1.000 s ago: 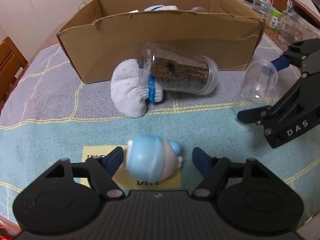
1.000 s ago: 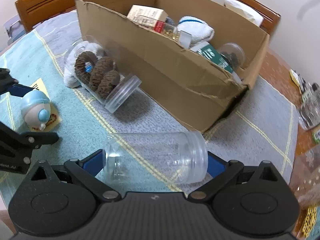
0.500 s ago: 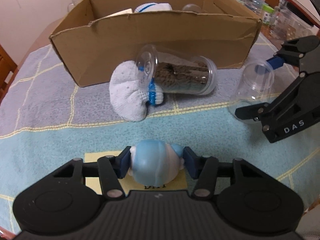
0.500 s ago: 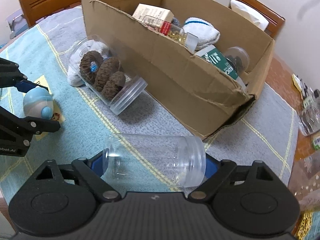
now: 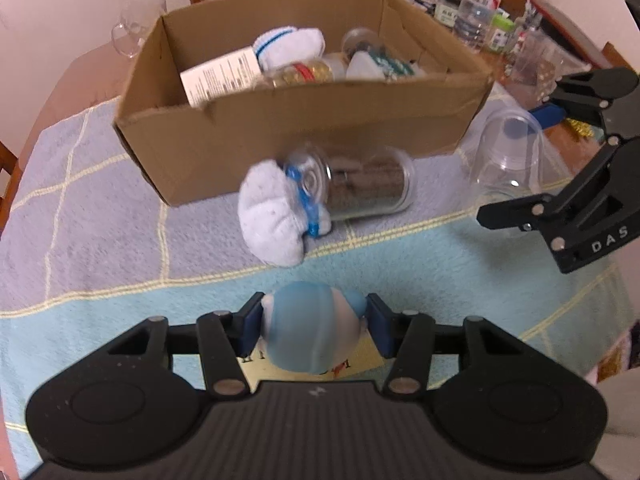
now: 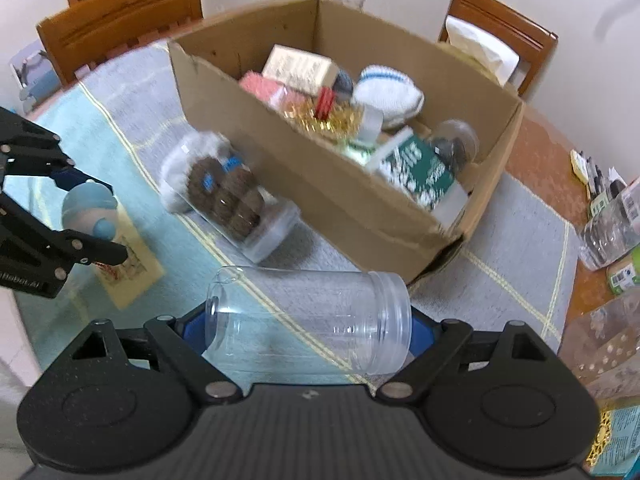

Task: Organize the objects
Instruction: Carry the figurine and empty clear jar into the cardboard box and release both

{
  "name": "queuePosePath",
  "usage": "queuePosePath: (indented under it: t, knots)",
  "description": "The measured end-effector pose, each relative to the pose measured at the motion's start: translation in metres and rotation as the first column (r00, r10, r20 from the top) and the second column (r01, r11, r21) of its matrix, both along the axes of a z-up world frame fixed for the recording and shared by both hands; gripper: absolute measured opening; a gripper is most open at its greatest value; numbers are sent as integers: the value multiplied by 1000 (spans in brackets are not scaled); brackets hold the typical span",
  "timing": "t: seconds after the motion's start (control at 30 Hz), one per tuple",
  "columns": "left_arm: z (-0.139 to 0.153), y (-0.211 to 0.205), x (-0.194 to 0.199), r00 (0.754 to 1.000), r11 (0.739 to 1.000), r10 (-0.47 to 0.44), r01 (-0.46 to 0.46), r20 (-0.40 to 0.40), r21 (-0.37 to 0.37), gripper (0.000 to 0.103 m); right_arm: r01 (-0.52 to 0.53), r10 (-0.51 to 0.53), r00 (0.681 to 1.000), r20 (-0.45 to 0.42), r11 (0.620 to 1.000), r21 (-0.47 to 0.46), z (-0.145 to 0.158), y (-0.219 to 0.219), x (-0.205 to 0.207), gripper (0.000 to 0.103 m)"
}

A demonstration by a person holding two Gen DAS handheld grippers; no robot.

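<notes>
Two grips live: both hands loaded at once, cardboard box is the landmark for everything below.
cardboard box (image 6: 320, 196): open top, already crowded with a carton, rolled socks, tinsel, a green packet and a small jar. Risk: little free floor inside, so a dropped item may land on the pile and roll back out over the near wall.
surface (image 5: 100, 208): covered by a checked cloth in front of the box. Risk: cloth could drag if a carried item catches it.
empty clear jar (image 6: 308, 320): lying sideways, off the cloth, just in front of the box's near corner. Held end to end. Risk: smooth plastic, long span, could pivot or pop out if tilted; mouth rim may clip the box wall.
filled jar (image 5: 360, 184): on its side, touching the box's front wall, not held. Risk: round, could roll if a passing gripper nudges it.
white sock (image 5: 272, 216): beside the filled jar, in front of the box. Risk: soft, low, easy to snag.
right gripper (image 6: 308, 332): jaws clamped on the empty clear jar.
left gripper (image 5: 314, 328): jaws closed tight on the blue toy.
blue toy (image 5: 314, 332): rounded, glossy, lifted over a yellow card (image 6: 128, 264), well in front of the box. Risk: curved shell may squirt out.
Collision: both grippers heading boxward could meet above the filled jar.
</notes>
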State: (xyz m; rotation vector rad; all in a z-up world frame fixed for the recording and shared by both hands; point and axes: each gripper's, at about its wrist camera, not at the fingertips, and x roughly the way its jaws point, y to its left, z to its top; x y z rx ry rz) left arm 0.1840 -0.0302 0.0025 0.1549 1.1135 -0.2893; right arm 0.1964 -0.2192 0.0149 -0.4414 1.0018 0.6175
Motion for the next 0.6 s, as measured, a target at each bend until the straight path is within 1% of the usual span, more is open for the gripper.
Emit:
queuePosePath:
  t: [0.07,0.17,0.27,0.37,0.47,0.6]
  knots:
    - [14,4,4,1000,1000,-8,8,4,-8,53,-3,3,1000,7,1000,12,13,0,-2,94]
    - [30,8,13,1000,999,-25,26,19,-39,53,1,-2,999,36,999,35,34,1,-1,94]
    - [51,11,28,998,998,-43,46,53,-49,53,8,-13,997,76,998,60,54,3,4,94]
    - [70,12,45,994,996,-57,63,97,-57,53,38,-47,993,109,995,90,72,6,16,94]
    - [83,13,66,990,995,-57,67,127,-71,53,72,-88,987,134,990,120,82,11,32,94]
    - [93,12,98,984,995,-70,80,162,-56,53,120,-142,979,147,982,149,86,20,54,94]
